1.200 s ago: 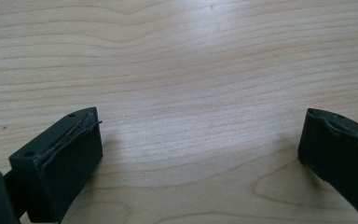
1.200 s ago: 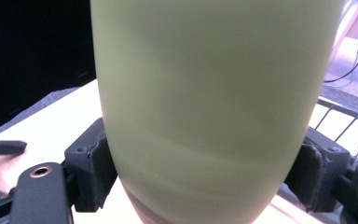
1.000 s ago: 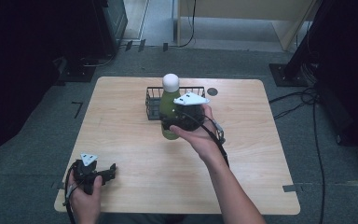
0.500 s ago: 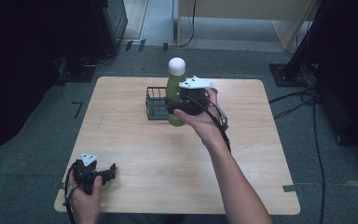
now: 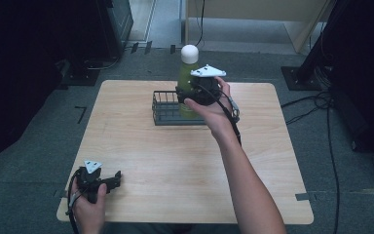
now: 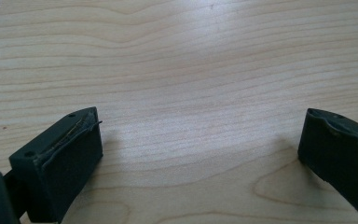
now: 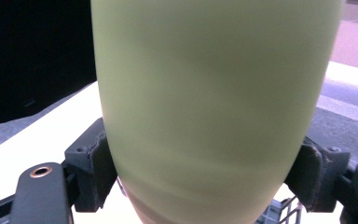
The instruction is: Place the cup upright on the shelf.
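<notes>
Right gripper (image 5: 191,96) pinches a green bottle (image 5: 187,83) above the basket (image 5: 165,111); left gripper (image 5: 108,180) rests, jaws spread.

Right arm stretched far up the table with its gripper clamped; left hand parked at the near edge.

The right gripper (image 5: 191,95) sits at about 12 o'clock from the table's centre, forearm entering from 5 o'clock, wrist level, jaws pointing toward 9 o'clock and pressed tight on what they hold. The left gripper (image 5: 108,179) rests at about 7 o'clock, held low in the left hand (image 5: 88,204), jaws spread wide, pointing toward 3 o'clock.
</notes>
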